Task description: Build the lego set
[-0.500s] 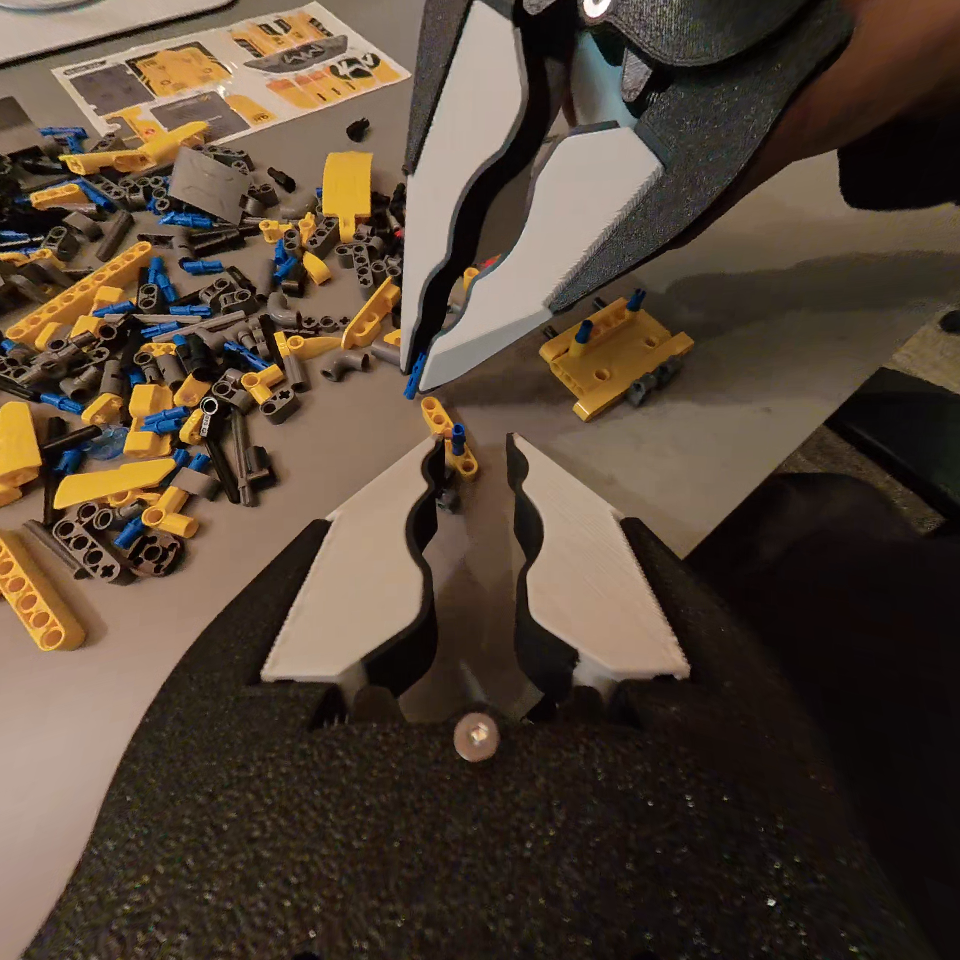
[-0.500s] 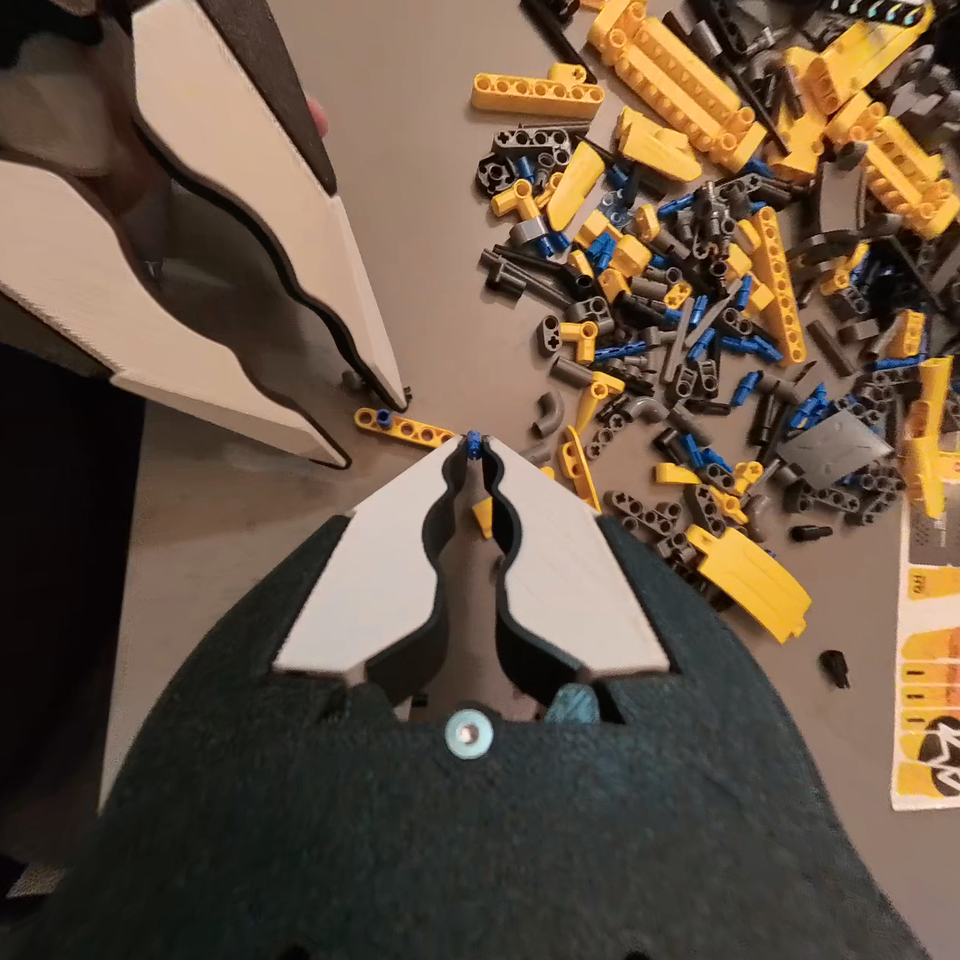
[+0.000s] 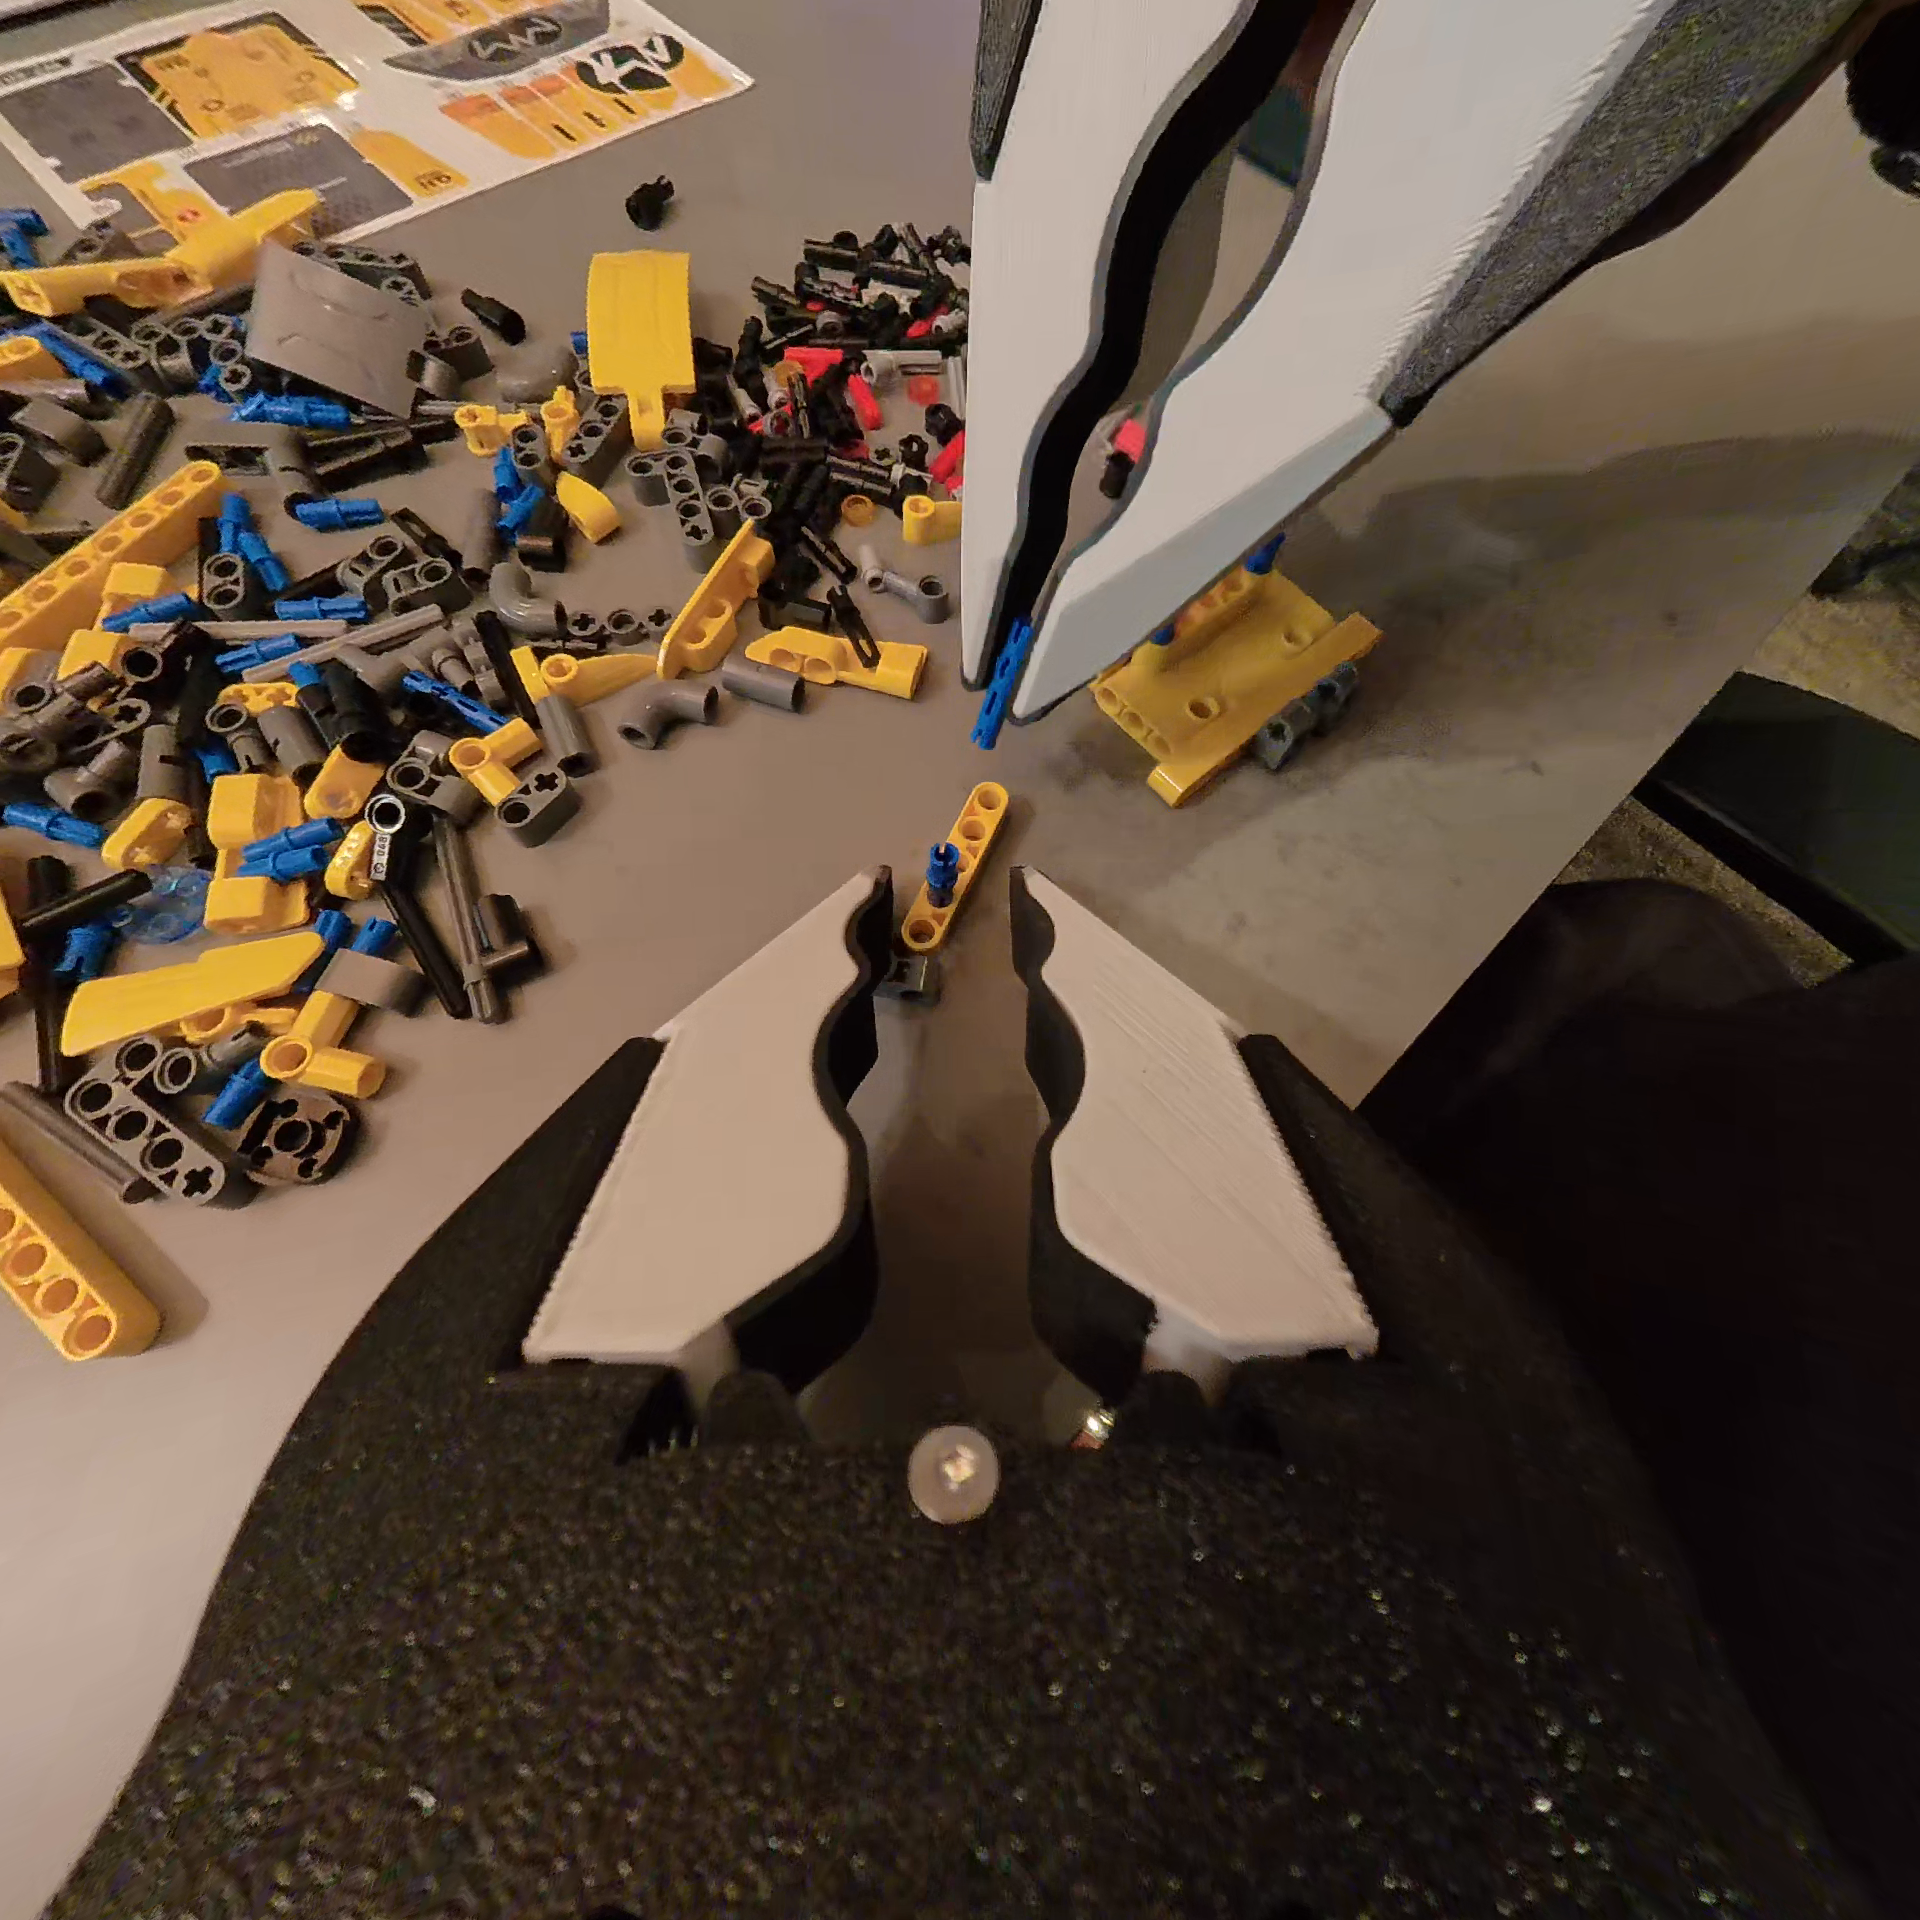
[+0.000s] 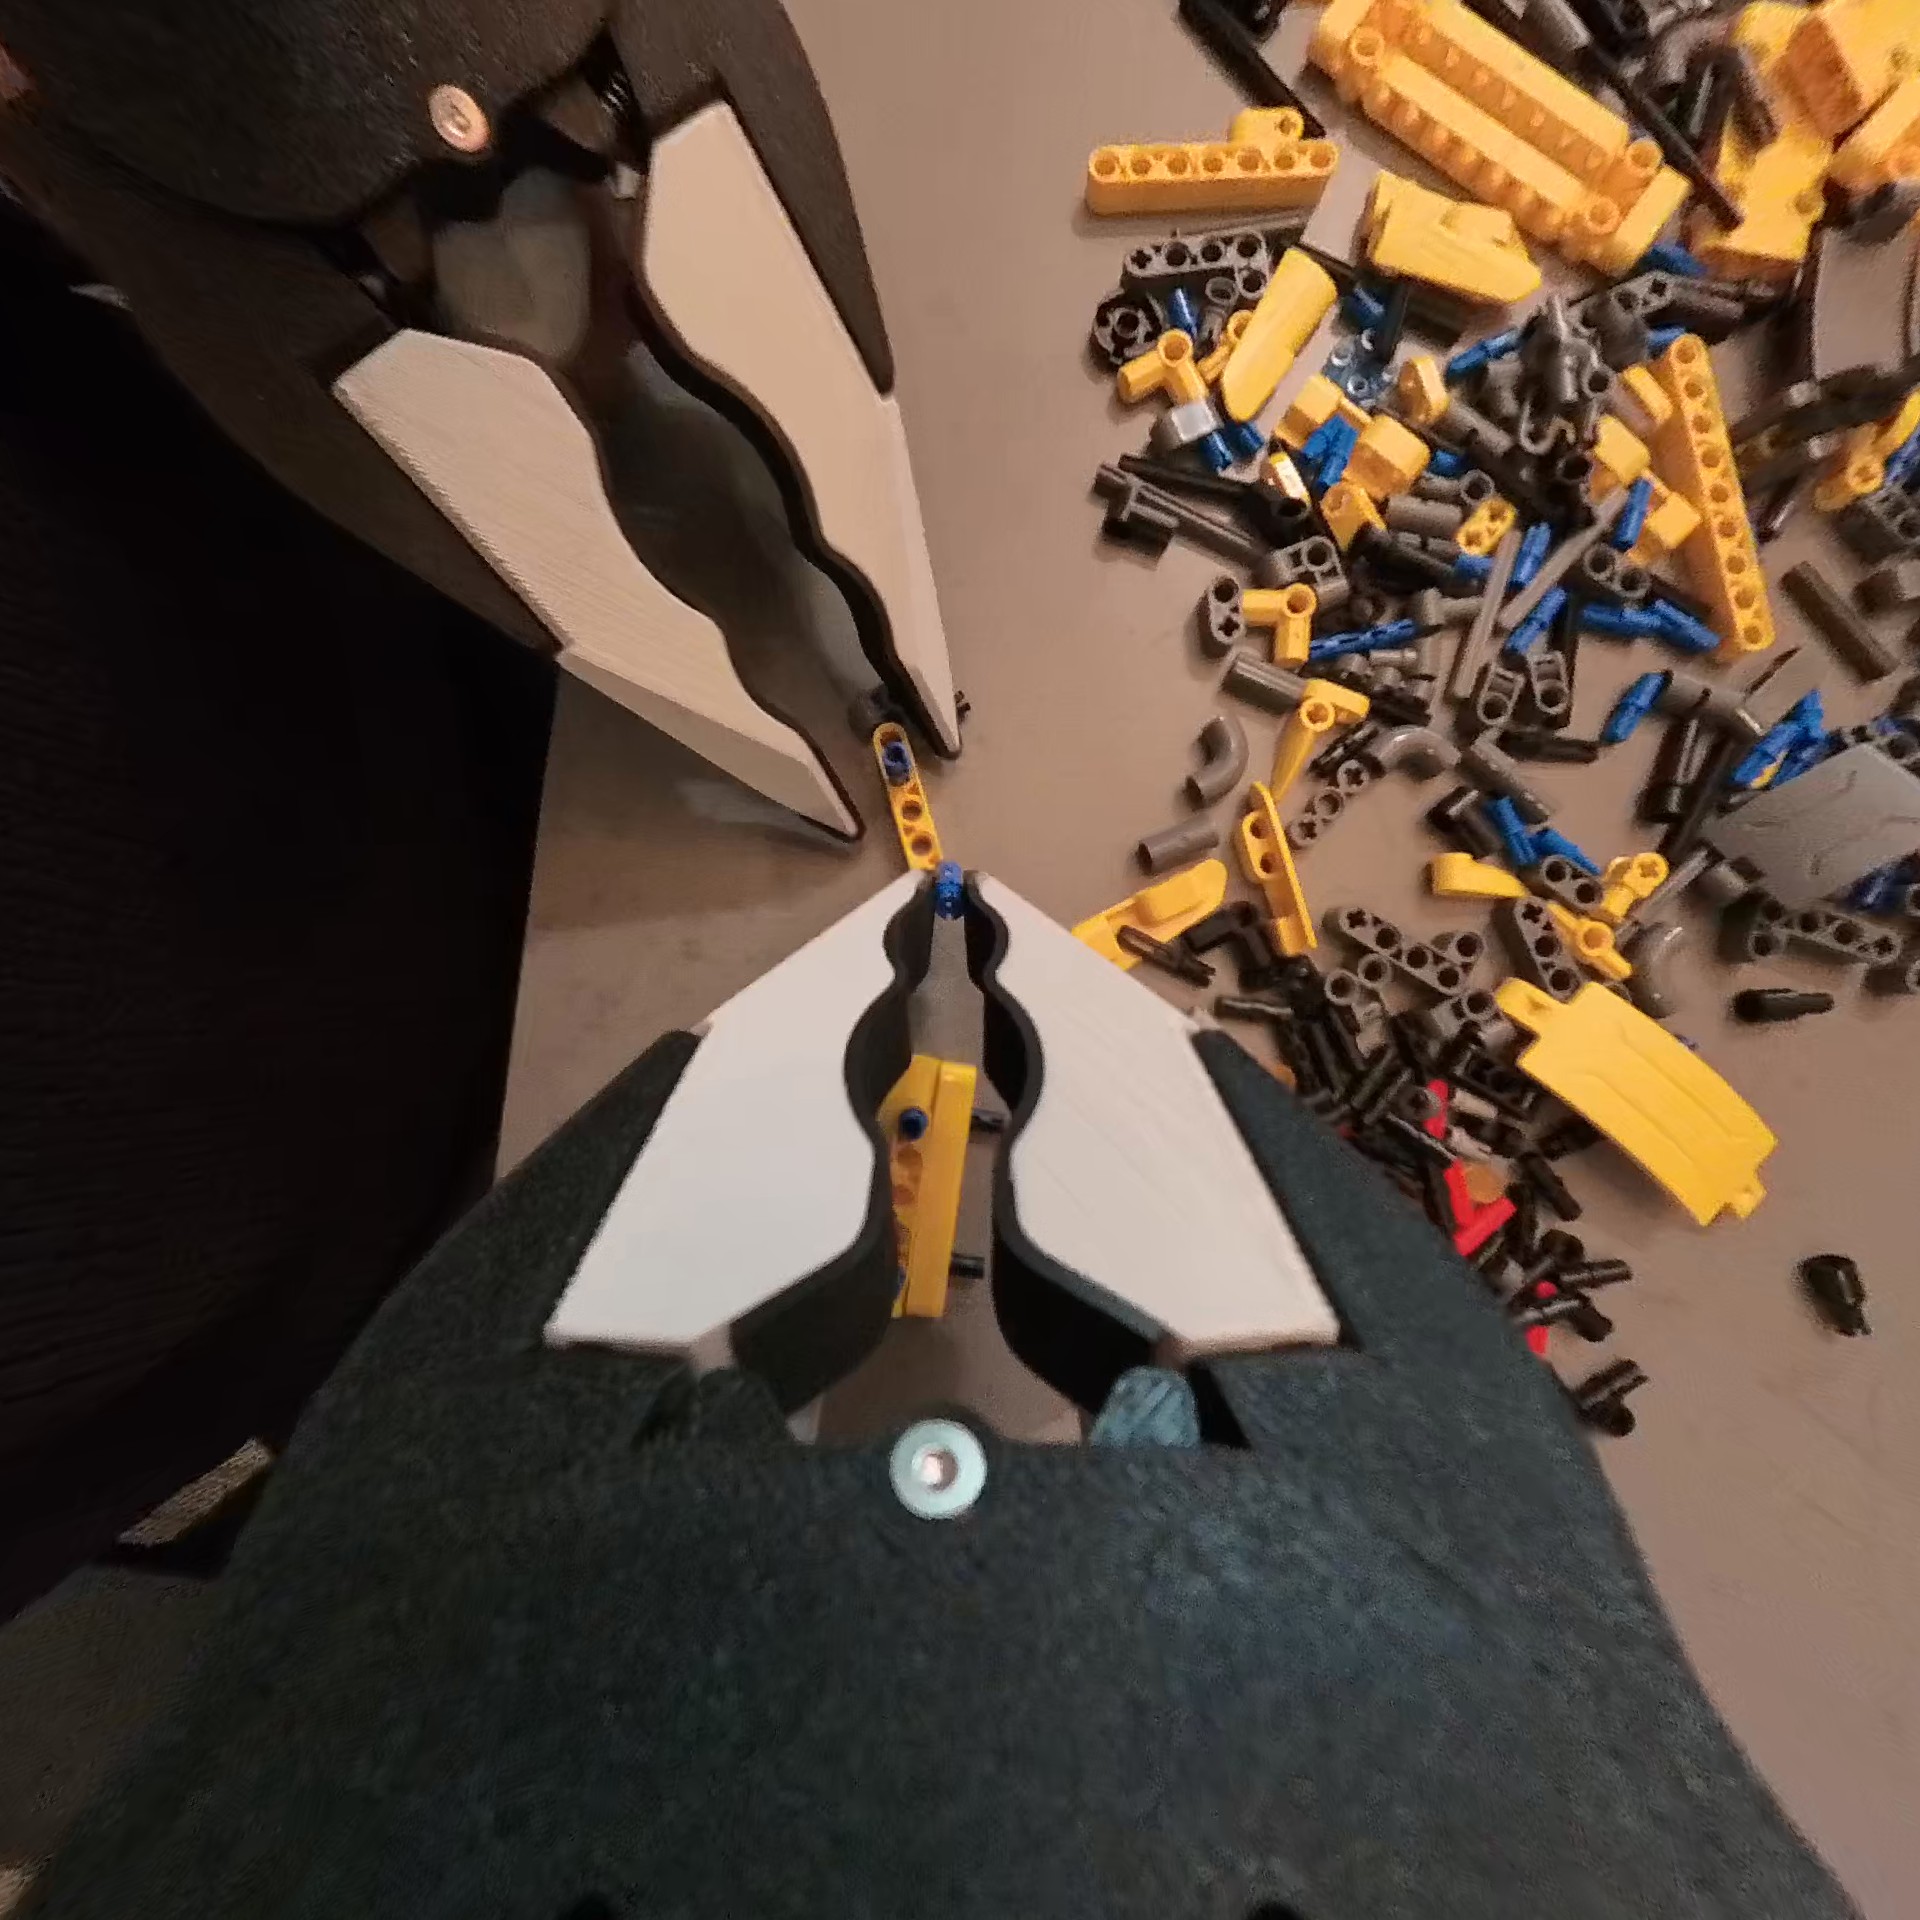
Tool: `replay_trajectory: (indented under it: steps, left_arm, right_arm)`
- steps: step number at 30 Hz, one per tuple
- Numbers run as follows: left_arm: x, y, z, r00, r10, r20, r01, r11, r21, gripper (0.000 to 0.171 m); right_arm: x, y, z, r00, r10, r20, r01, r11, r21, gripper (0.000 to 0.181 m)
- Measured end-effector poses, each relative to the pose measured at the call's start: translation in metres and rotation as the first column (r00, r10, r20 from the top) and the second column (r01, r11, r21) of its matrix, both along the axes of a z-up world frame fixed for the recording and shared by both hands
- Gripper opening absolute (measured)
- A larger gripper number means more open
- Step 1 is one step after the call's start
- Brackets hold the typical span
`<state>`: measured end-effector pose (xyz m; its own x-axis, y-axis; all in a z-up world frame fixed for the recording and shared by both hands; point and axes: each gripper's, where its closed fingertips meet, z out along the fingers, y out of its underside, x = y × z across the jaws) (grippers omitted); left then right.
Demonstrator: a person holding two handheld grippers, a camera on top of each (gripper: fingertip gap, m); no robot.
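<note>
While pinching a blue pin (image 4: 948, 896), right gripper (image 4: 945, 883) tilted tableward; left gripper (image 3: 951, 883) fingers apart astride yellow beam (image 3: 956, 883)

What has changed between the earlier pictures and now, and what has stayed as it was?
The thin yellow beam has turned. It lay crosswise beyond the left tool, and now it runs lengthwise between that tool's open fingertips, with its far end towards the right tool. Nothing was taken or let go. The right tool stays shut on the blue pin, and the loose pile and the yellow assembly are unmoved.
</note>
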<state>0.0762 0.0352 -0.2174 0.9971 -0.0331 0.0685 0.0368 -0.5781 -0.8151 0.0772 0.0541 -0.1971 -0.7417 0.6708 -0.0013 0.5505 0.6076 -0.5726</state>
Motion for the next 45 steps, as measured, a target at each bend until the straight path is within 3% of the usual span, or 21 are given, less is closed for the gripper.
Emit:
replay_trajectory:
  steps: [6,17,27,33,45]
  left_arm:
    - [0.000,-0.001,0.000,1.000,-0.011,0.023,0.011,1.000,0.002,0.008]
    - [0.001,-0.002,0.001,0.999,-0.021,0.046,0.021,1.000,0.000,0.007]
    - [0.000,-0.002,0.002,0.999,-0.009,0.037,0.009,1.000,0.021,0.007]
    - [0.000,-0.003,0.005,0.995,-0.010,0.102,0.005,0.999,0.046,0.005]
    - [0.003,-0.004,0.005,0.994,-0.038,0.105,0.033,0.998,0.049,0.008]
  right_arm:
    - [0.000,-0.009,-0.012,0.998,0.059,0.027,-0.060,0.996,0.058,0.005]
    - [0.000,-0.010,-0.016,0.987,0.113,0.114,-0.130,0.979,0.156,0.005]
    - [0.001,-0.008,-0.017,0.958,0.164,0.236,-0.241,0.906,0.348,0.005]
    - [-0.001,-0.008,-0.017,0.956,0.152,0.252,-0.233,0.914,0.332,0.005]
    - [0.001,-0.006,-0.018,0.967,0.138,0.216,-0.197,0.938,0.283,0.005]
